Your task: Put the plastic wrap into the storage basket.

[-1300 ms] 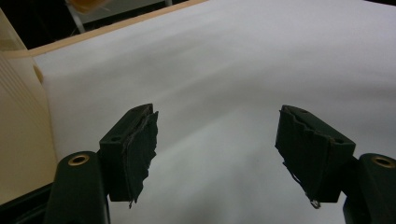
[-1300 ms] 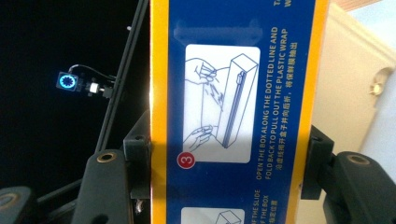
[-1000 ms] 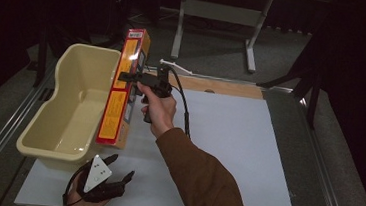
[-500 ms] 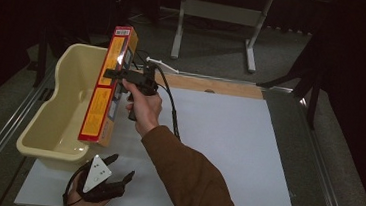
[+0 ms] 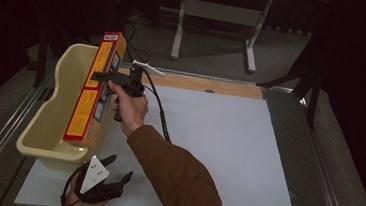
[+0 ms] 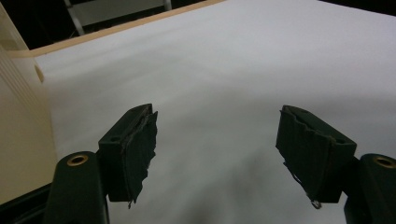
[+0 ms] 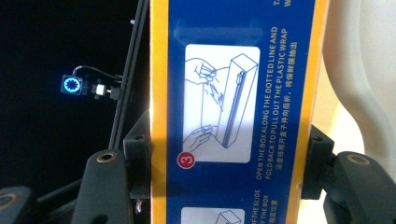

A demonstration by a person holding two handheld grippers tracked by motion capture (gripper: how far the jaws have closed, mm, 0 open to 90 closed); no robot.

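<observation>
Since the left gripper point(image 5: 114, 181) had nothing to do yet, it was parked at the near left edge of the white sheet point(image 5: 227, 147), just this side of the tub's near wall. Its jaws stood wide apart with only bare sheet between them in the left gripper view, so it looked like a stand-by spot, close enough to help but out of the way.

Further in, the right hand point(image 5: 129, 109) in its brown sleeve point(image 5: 174, 177) reached across toward the left. The right gripper point(image 5: 104, 76) was clamped on the plastic wrap box point(image 5: 91, 92), and the right gripper view showed the pads point(image 7: 317, 163) pressing the two narrow sides of the box point(image 7: 233, 112), with the printed instruction panel facing the camera. Grabbing across the narrow width made sense to me, since the long faces would be too wide for those jaws.

The box was held lengthwise, tilted with its near end low inside the cream tub point(image 5: 43, 131) and its far end sticking up above the rim. I couldn't tell whether the low end was touching the tub floor. My guess is it was kept parallel to the tub's long walls so it could go down without catching the rim.

Beyond that sat the wooden strip point(image 5: 212, 85) along the far edge of the sheet.
</observation>
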